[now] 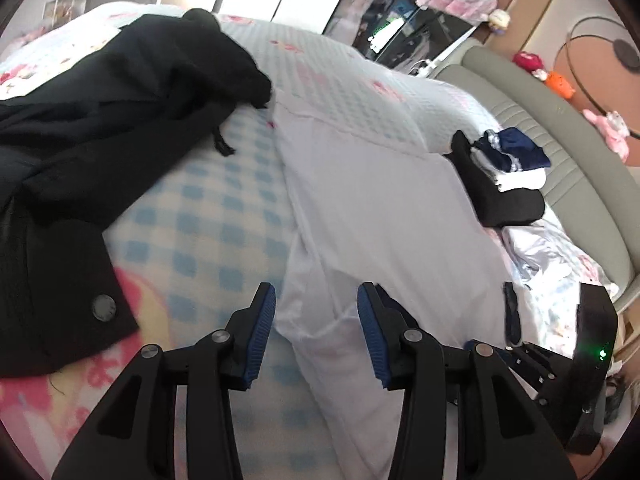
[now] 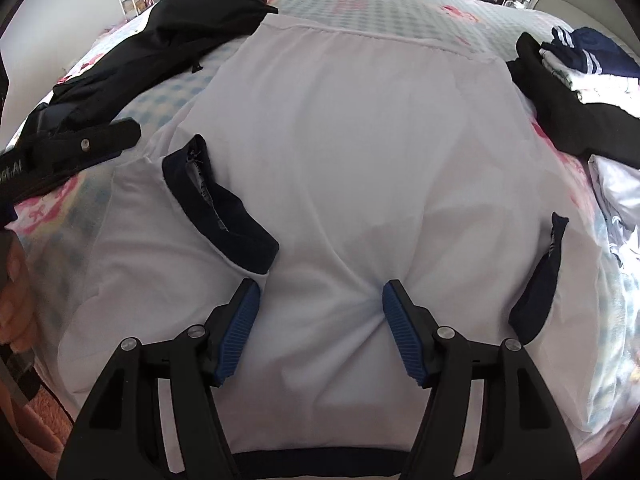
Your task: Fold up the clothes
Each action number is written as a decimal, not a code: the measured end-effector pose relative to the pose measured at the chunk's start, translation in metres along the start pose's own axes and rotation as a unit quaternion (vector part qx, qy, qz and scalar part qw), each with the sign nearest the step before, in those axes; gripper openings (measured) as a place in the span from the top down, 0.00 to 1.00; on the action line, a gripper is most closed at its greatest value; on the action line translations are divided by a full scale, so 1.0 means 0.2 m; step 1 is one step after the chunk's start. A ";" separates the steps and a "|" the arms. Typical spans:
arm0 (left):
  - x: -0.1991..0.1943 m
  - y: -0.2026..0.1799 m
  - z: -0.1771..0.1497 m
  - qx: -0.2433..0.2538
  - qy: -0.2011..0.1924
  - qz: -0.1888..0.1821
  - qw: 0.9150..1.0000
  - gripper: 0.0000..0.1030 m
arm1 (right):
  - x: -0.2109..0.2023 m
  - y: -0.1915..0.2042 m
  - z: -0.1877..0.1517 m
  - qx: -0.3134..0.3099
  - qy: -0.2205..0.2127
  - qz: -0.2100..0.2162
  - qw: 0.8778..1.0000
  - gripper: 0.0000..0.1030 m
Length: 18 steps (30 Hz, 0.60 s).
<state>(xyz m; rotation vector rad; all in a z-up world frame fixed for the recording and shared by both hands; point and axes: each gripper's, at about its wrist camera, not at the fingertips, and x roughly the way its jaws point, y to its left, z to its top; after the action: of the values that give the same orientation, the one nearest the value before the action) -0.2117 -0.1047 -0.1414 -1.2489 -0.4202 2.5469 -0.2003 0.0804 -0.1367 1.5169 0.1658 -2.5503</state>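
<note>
A: What is lying on the bed (image 2: pixel 380 0)?
B: Black clothes (image 2: pixel 168 36) far left, then the white shirt (image 2: pixel 340 140) spread flat, its left sleeve (image 2: pixel 224 208) folded inward.
A: And the tongs?
B: The left gripper (image 1: pixel 316 336) and right gripper (image 2: pixel 320 332) are both gaping wide, holding nothing; the right sleeve (image 2: pixel 540 280) is likely needing folding next.

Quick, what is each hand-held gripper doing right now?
Left hand-held gripper: open, holding nothing, over the white shirt.
Right hand-held gripper: open, holding nothing.
</note>
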 end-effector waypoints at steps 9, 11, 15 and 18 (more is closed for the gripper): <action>0.07 -0.09 -0.13 0.070 0.026 0.008 0.997 0.57 | -0.17 0.12 0.04 -0.061 -0.056 0.036 0.996 0.37; 0.05 -0.08 -0.14 0.070 0.030 0.006 0.997 0.57 | -0.14 0.11 0.04 -0.057 -0.043 0.040 0.997 0.38; 0.03 -0.12 -0.17 0.116 0.048 0.002 0.992 0.57 | 0.02 0.02 0.03 -0.014 0.011 0.049 0.999 0.38; 0.07 -0.16 -0.17 0.141 0.062 -0.002 0.988 0.57 | 0.02 -0.03 0.02 0.004 0.013 0.060 0.998 0.38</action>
<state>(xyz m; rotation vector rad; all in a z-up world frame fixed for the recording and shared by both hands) -0.1894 -0.0655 -0.1583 -1.2849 -0.0333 2.4038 -0.2066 0.0846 -0.1379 1.5155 0.0654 -2.4427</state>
